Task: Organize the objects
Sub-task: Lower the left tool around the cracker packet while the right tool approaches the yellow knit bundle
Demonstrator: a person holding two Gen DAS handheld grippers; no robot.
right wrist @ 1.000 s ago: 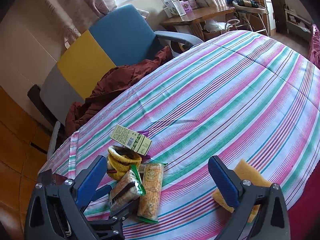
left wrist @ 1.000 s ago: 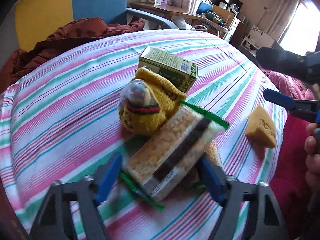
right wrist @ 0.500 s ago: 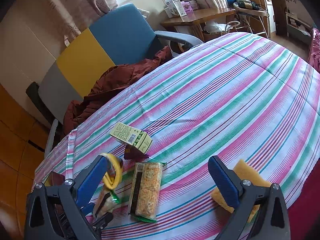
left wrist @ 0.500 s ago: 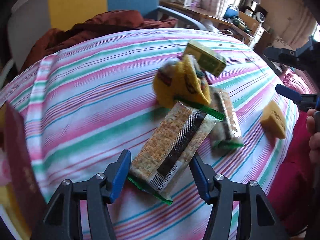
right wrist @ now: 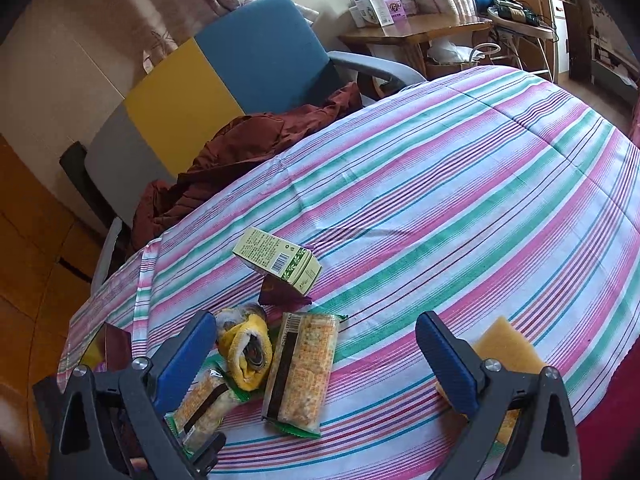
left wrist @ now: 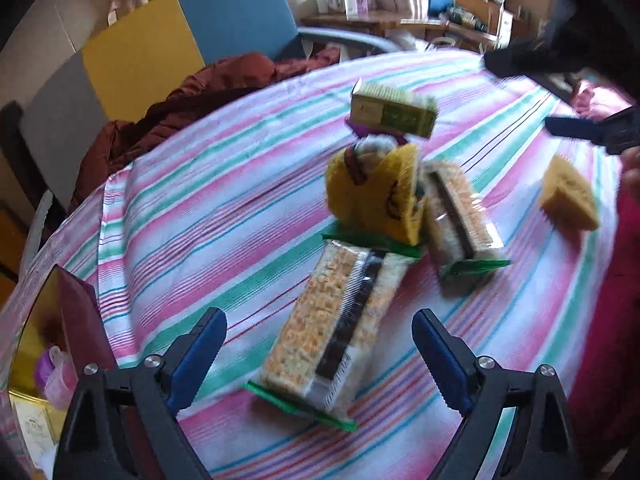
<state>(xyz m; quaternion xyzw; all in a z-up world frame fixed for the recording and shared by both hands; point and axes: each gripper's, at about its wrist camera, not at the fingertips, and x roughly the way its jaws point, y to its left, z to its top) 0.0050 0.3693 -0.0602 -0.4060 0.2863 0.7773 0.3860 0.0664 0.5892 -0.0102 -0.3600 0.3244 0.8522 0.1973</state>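
Tablecloth (left wrist: 208, 216) under my jaws is soft and striped, so with my left gripper (left wrist: 320, 344) opening wide I must draw it straight back from the cracker pack (left wrist: 332, 332), which lies loose between the pads (left wrist: 200, 352), while my right gripper (right wrist: 312, 352) waits spread and empty.

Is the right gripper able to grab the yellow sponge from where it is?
Probably yes. The right gripper is open, and the yellow sponge lies just beside its right finger on the striped cloth, with nothing covering it. It needs only a small sideways shift.
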